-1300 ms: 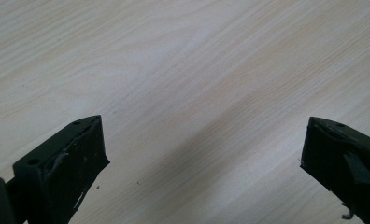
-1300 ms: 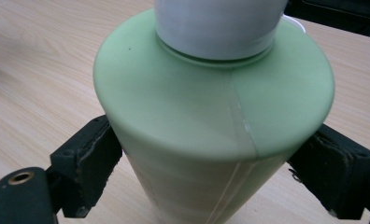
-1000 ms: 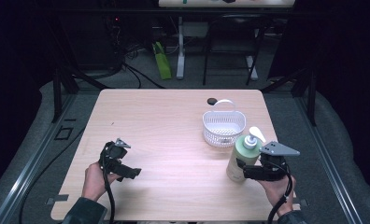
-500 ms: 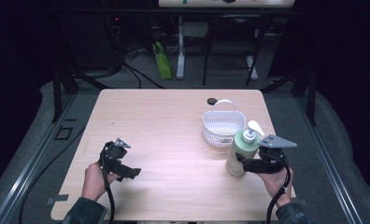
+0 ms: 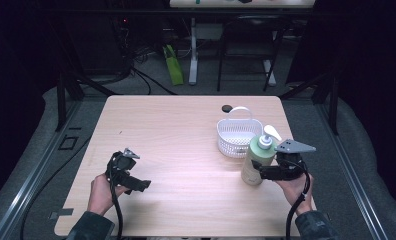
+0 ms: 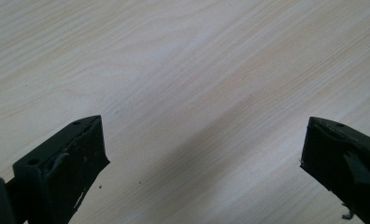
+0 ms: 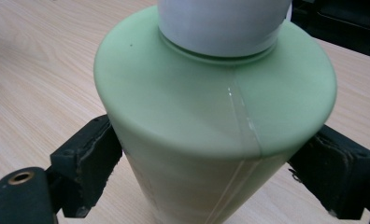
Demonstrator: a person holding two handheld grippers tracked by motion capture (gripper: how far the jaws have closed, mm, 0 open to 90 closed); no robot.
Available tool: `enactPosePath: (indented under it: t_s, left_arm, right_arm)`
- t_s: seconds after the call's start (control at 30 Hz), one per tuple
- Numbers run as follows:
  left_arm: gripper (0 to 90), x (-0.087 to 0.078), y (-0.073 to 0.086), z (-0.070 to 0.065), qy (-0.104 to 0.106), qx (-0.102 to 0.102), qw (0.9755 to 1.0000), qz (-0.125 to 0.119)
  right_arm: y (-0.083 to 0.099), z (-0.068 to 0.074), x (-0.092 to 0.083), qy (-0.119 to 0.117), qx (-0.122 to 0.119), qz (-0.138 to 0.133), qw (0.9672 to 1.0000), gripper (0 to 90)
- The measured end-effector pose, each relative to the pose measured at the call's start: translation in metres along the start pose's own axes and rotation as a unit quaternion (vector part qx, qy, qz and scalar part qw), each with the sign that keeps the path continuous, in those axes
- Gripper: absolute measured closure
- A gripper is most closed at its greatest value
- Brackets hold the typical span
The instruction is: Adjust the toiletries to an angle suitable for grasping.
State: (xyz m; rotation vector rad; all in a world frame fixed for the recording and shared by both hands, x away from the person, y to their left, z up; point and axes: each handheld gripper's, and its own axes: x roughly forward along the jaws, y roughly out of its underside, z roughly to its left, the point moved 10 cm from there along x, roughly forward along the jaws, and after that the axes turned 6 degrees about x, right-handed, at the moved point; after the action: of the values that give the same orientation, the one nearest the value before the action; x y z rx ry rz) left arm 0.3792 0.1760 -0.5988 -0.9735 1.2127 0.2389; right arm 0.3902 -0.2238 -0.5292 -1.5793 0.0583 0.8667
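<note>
sliding a little away from the desk's right edge since a moment ago, the green bottle (image 5: 258,162) stands just in front of the white basket (image 5: 237,135), so it looks like a lift into it comes next. the right gripper (image 5: 262,171) squeezes the bottle's sides, while the left gripper (image 5: 138,183) hangs wide and empty near the desk's front left corner.

Pale wood-grain counter (image 5: 186,130), smooth and matt, fine streaks across the laminate. Light green plastic bottle (image 7: 211,121), smooth with a soft sheen and a raised mould seam down its side; glossy white plastic pump collar above. White plastic basket (image 5: 236,136), slotted walls, slight gloss. Black matt claw (image 7: 216,182) pads, scuffed and rough-edged; left claw (image 6: 204,158) likewise black, dull, nicked.
</note>
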Motion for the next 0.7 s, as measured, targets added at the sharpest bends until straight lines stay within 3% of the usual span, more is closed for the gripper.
enactPosePath:
  t_s: [0.57, 0.7]
  left_arm:
    - [0.0, 0.0000, -0.0002, -0.0002, 0.001, 0.001, 1.0000, 0.000]
    - [0.0, -0.0001, -0.0003, -0.0007, 0.002, 0.001, 1.0000, 0.001]
  right_arm:
    - [-0.0027, -0.0030, 0.0037, 0.004, 0.002, 0.008, 1.0000, 11.3]
    - [-0.0004, -0.0016, 0.0039, -0.001, 0.015, 0.027, 0.9995, 3.1]
